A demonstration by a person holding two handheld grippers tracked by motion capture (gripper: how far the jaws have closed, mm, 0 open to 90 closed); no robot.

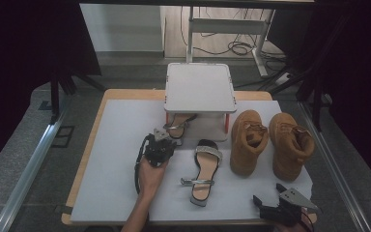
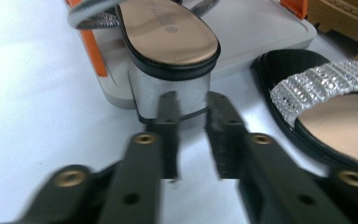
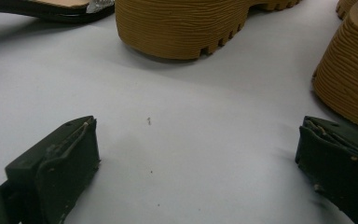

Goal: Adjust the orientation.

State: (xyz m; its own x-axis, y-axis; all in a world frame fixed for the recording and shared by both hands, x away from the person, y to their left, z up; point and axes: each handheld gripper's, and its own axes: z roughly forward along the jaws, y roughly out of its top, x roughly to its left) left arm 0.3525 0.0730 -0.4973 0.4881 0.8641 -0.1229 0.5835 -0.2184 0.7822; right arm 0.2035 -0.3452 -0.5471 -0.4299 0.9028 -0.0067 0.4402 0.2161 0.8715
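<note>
White table fills mid-frame; tan boots sit right of centre. Under the small rack, top centre, my left gripper reaches the sandal, jaws narrowly parted at its stiff, slick block heel, likely the firmest hold. My right gripper rests wide apart, lower right.

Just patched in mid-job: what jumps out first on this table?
The pair of tan boots at the table's right stands out most. Left of them one sandal lies flat in the middle, while the other sandal sits under the small white stand, its block heel just ahead of the left tool. The right tool rests wide open near the front edge.
</note>
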